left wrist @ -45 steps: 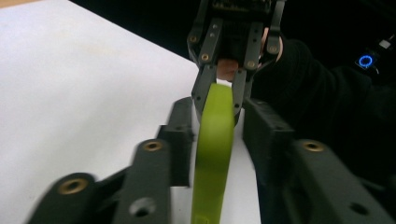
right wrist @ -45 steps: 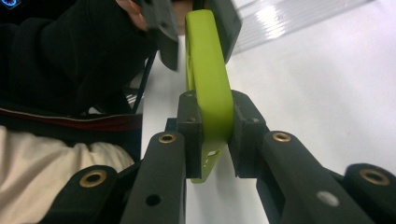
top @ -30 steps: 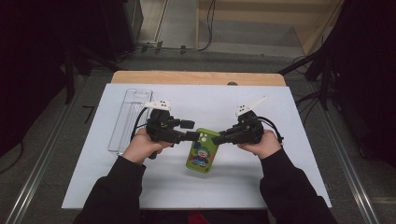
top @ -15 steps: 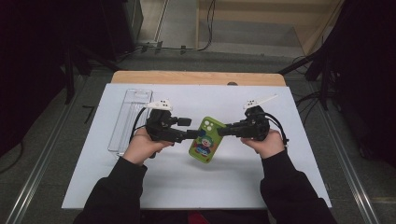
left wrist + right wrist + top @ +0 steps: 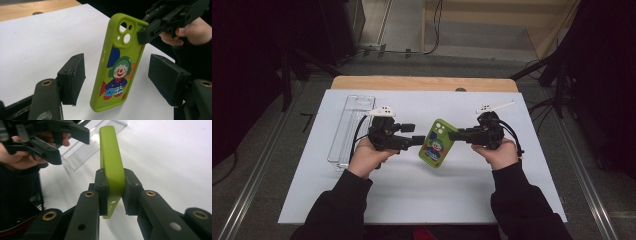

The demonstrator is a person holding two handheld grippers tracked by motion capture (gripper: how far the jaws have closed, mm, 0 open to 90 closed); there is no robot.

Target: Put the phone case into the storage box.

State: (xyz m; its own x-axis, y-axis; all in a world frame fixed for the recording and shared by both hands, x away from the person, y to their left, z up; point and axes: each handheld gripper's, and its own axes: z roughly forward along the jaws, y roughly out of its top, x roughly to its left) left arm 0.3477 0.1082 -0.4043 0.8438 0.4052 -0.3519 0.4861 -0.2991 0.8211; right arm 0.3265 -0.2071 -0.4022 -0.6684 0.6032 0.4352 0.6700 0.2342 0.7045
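The right gripper (image 5: 113, 192) is clamped on the case (image 5: 111, 162), its two pads pressing the edge near the camera cut-out, so the case hangs lifted above the sheet (image 5: 412, 200) at the middle of the table, its long axis running from about 12 to 6 o'clock in the high view, slightly tilted. The left gripper (image 5: 117, 80) stands released: its jaws have just been opening a little, and its pads flank the lower half of the case (image 5: 117, 62) with a gap on each side, touching neither face. The step in hand appears to be a handover or a two-handed hold. To do it well, the left gripper should be centred so both pads meet the flat faces squarely, then closed on the lower half, well clear of the right gripper's pads. The right gripper (image 5: 455, 135) should not let go until the left grip is firm; a soft case may bow or slip if pinched near one corner. The clear tray (image 5: 353, 125) lies at 9 o'clock of the left gripper (image 5: 422, 141), clear of the work.
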